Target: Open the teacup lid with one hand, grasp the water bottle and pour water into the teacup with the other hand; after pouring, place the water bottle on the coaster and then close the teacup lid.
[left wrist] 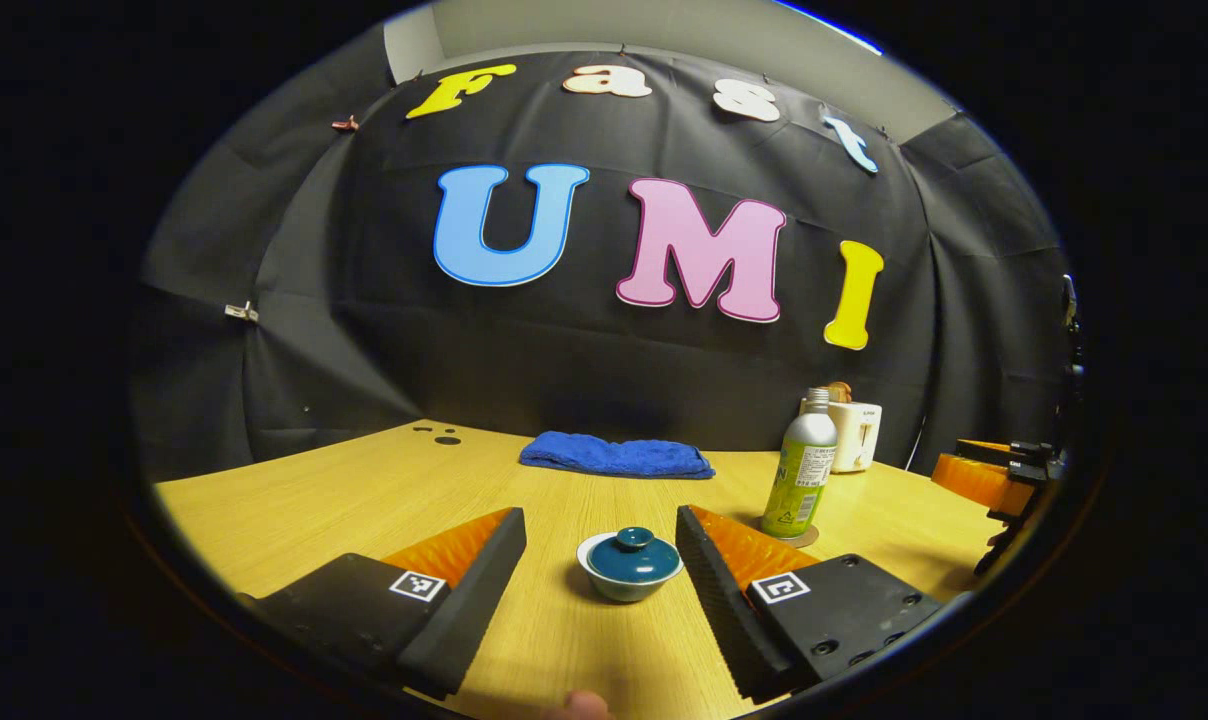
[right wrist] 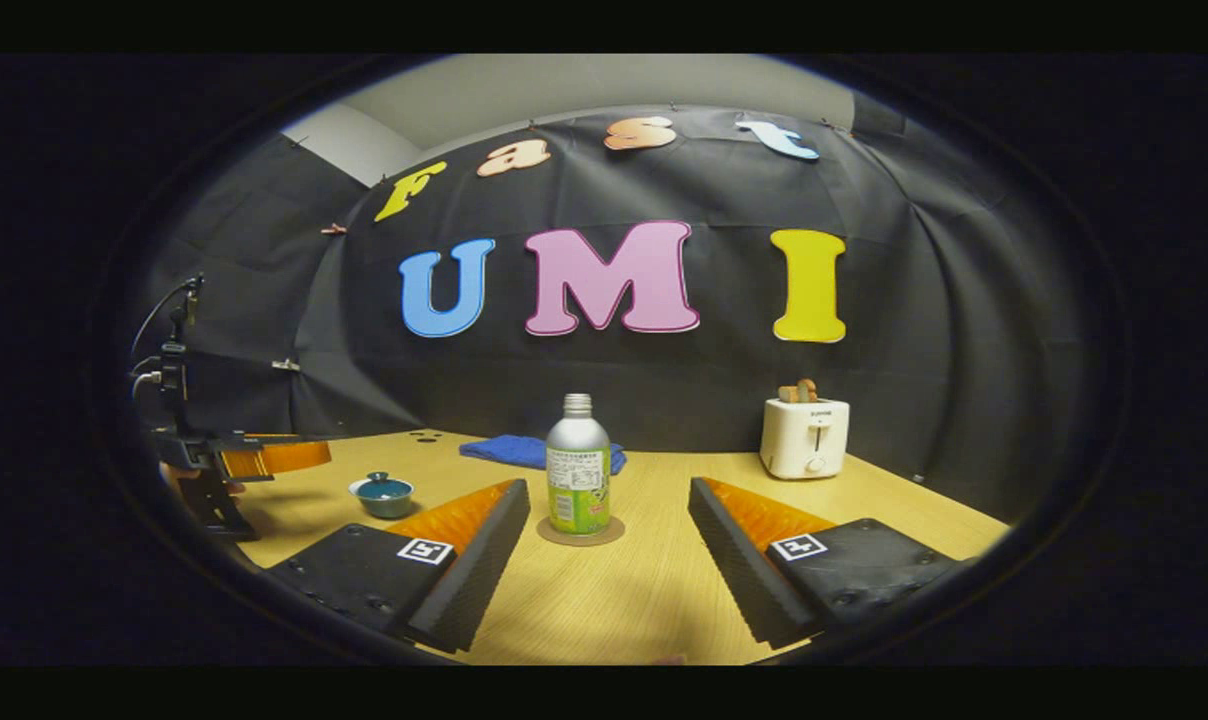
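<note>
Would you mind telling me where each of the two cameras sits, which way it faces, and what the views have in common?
Left gripper view: rides on the left gripper, low over the wooden table, facing the lidded teacup between its open fingers; a fingertip shows at the bottom edge.
Right gripper view: rides on the right gripper, facing the water bottle on its coaster, between open fingers; the left gripper shows far left.
Shared: teacup, bottle, blue towel, white toaster, booth wall.
</note>
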